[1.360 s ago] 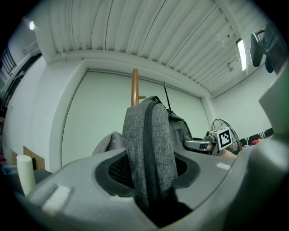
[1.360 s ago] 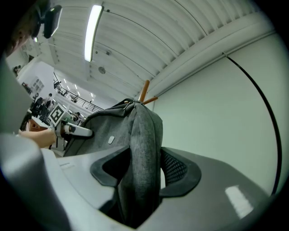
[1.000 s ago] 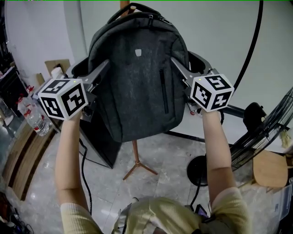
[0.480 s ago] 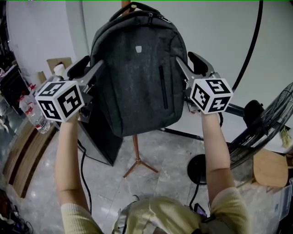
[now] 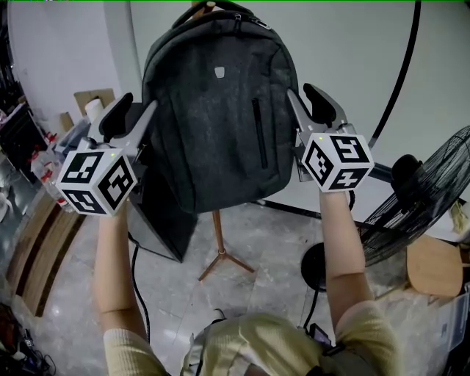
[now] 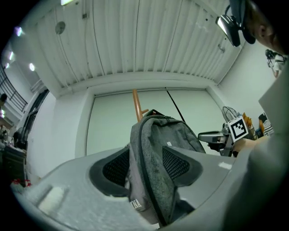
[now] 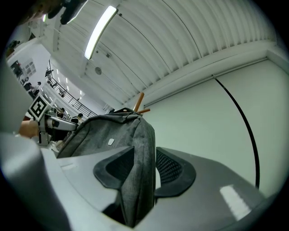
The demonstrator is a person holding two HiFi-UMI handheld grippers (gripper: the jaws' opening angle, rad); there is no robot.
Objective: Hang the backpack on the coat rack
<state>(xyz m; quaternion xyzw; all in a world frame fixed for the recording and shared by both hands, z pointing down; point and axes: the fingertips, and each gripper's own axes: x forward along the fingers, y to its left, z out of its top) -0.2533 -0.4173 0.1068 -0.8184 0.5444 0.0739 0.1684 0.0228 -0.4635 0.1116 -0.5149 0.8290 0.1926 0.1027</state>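
The grey backpack hangs at 12 o'clock in the head view. Its carry handle is up at the top of the wooden coat rack, whose pole and feet show at 6 o'clock beneath the bag. The left gripper stands at the bag's 9 o'clock and the right gripper at its 3 o'clock. Each one's fingers are spread wide and closing, with a side edge of the bag between them, and the pads do not look clamped on it. The step in hand appears to be letting go once the bag is hung. Next, I judge, each gripper must draw straight back off its edge without tugging the handle from the peg.
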